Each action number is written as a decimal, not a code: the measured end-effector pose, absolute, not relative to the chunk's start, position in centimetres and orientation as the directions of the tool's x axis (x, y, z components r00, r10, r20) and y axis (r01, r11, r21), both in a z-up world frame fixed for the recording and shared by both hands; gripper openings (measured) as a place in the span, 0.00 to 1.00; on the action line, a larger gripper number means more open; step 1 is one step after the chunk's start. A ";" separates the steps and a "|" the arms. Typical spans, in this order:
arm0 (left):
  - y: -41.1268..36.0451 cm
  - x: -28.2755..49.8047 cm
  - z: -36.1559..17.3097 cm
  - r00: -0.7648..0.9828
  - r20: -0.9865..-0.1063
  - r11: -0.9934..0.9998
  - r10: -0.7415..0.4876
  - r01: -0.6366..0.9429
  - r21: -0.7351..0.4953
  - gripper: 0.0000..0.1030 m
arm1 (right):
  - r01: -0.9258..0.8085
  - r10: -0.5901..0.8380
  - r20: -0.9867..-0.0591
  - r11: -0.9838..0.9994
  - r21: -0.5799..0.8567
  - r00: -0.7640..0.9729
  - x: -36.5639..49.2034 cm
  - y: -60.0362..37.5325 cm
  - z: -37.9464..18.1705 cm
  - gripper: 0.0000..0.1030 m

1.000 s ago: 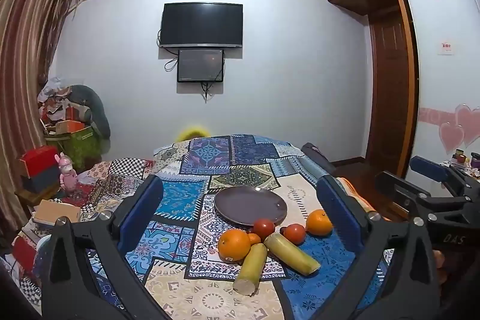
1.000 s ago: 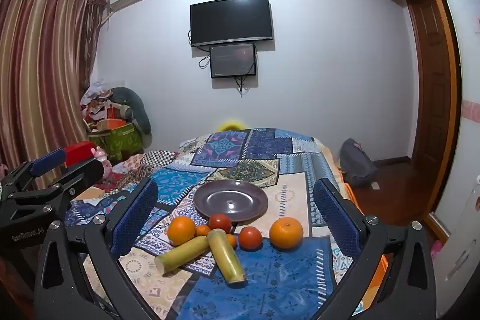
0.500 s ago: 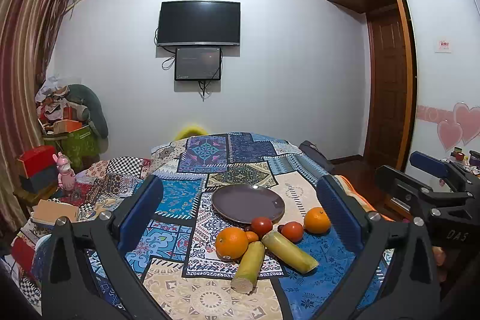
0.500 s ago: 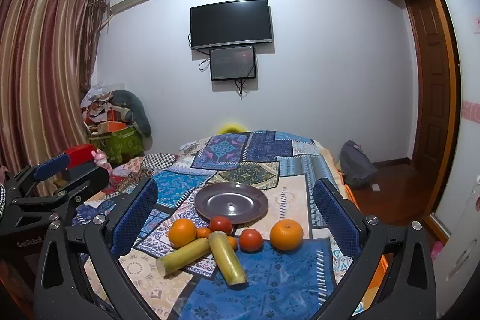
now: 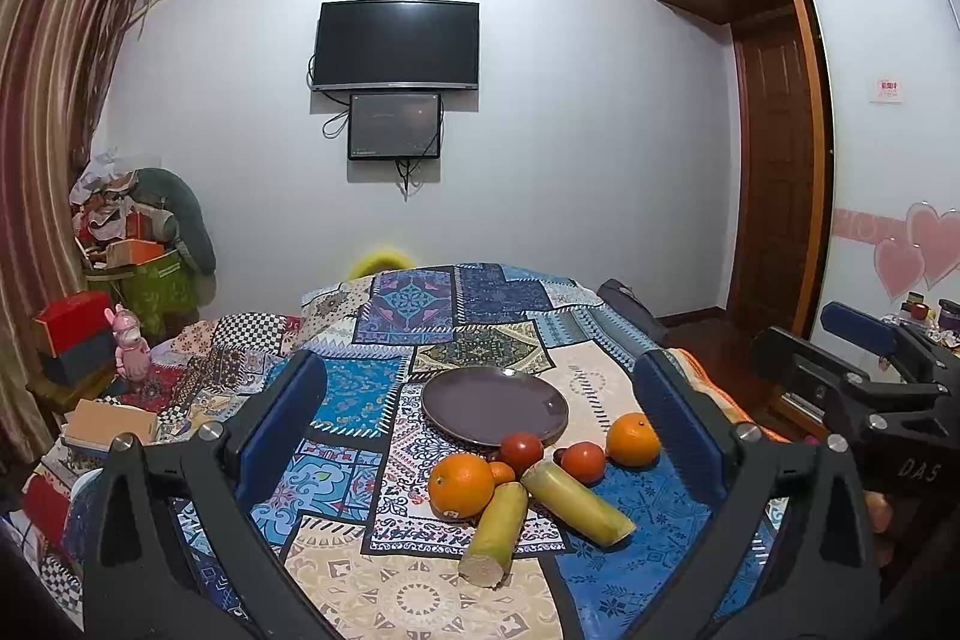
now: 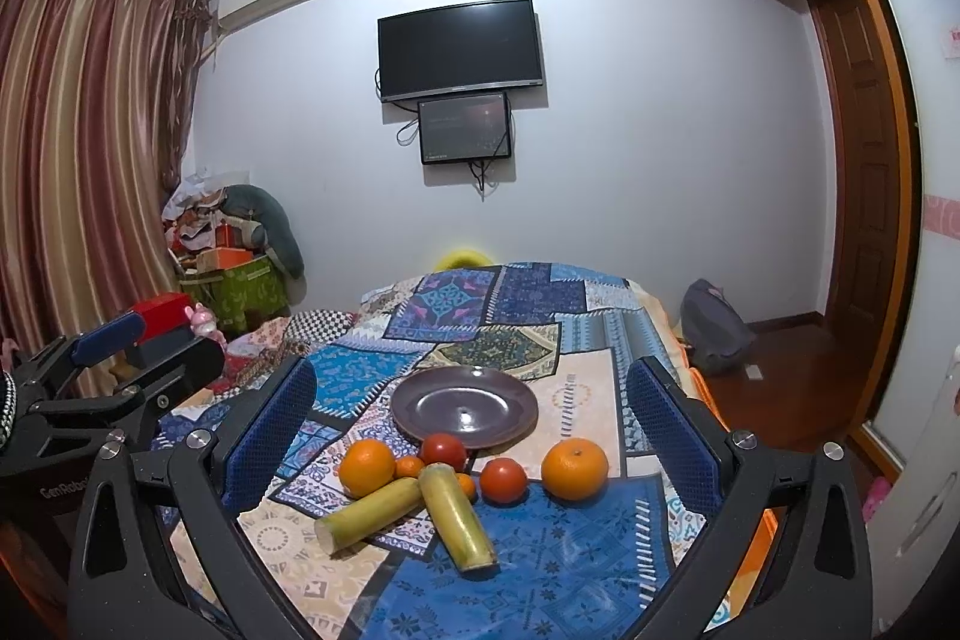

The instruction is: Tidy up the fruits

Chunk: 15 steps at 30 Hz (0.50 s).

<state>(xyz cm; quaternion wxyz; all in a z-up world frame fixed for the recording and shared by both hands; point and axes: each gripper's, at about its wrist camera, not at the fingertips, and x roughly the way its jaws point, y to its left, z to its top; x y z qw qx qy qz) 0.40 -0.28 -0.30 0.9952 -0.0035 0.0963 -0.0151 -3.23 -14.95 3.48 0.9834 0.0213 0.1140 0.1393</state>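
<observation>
An empty dark plate (image 5: 494, 403) (image 6: 465, 405) lies on the patchwork cloth. In front of it lie two oranges (image 5: 461, 484) (image 5: 632, 439) (image 6: 574, 467), two red tomatoes (image 5: 521, 451) (image 6: 503, 480), small tangerines (image 6: 410, 466) and two yellow-green cane pieces (image 5: 494, 531) (image 6: 456, 516). My left gripper (image 5: 480, 436) is open and empty, held above the near table edge. My right gripper (image 6: 471, 430) is open and empty, likewise short of the fruit. Each gripper shows in the other's view, the right one (image 5: 864, 388) and the left one (image 6: 114, 376).
The table (image 5: 420, 592) is covered by a patterned cloth. Boxes, a pink toy (image 5: 129, 340) and clutter stand at the left by the curtain. A TV (image 5: 396, 45) hangs on the far wall. A wooden door (image 6: 864, 148) and a grey bag (image 6: 717, 325) are at the right.
Both grippers have tilted slightly; the fruit and plate sit a little lower or higher in view. Nothing on the table has moved.
</observation>
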 end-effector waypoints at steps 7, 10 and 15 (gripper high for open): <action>-0.3 0.5 -0.4 0.980 -0.196 0.999 -0.033 0.031 -0.014 1.00 | -0.272 0.282 -0.217 0.959 0.075 0.934 -3.2 -15.0 3.6 1.00; -0.3 0.5 -0.4 0.981 -0.193 1.000 -0.028 0.027 -0.011 1.00 | -0.272 0.282 -0.218 0.959 0.075 0.934 -3.3 -15.0 3.7 1.00; -0.3 0.5 -0.4 0.980 -0.197 1.000 -0.031 0.029 -0.011 1.00 | -0.272 0.283 -0.218 0.959 0.078 0.934 -3.3 -15.0 3.7 1.00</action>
